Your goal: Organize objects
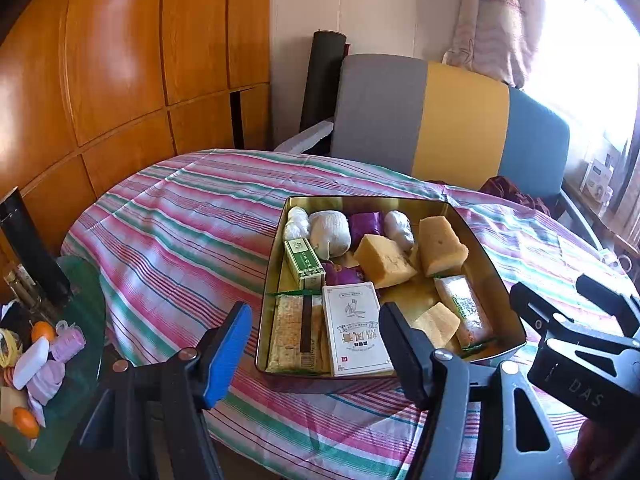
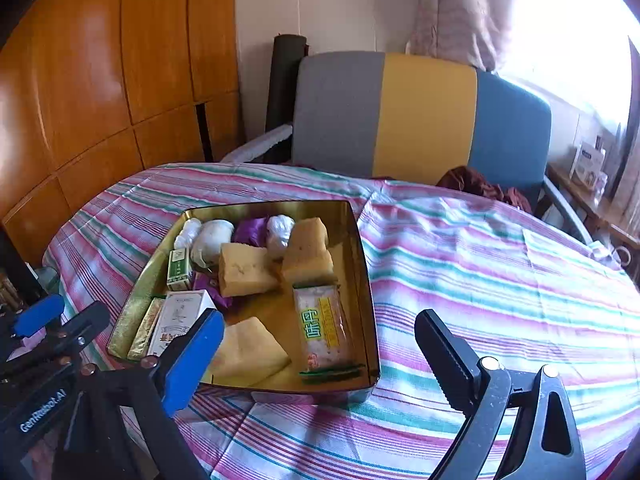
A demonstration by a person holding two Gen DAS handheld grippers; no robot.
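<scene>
We hover both tools above the striped tablecloth (image 2: 480, 260). Our left gripper (image 1: 316, 344) and right gripper (image 2: 320, 344) gape wide, nothing gripped. The gold tin (image 1: 516, 320) sits on the cloth, packed with sponges, boxes and packets.

Tin (image 1: 516, 322) contents: 3 yellow sponge blocks (image 1: 384, 260), 2 white boxes (image 1: 354, 330), 1 green box (image 1: 305, 266), 2 purple wrapped pieces (image 1: 365, 222), 3 white wrapped bundles (image 1: 331, 232), 2 clear snack packets (image 1: 466, 312).
</scene>
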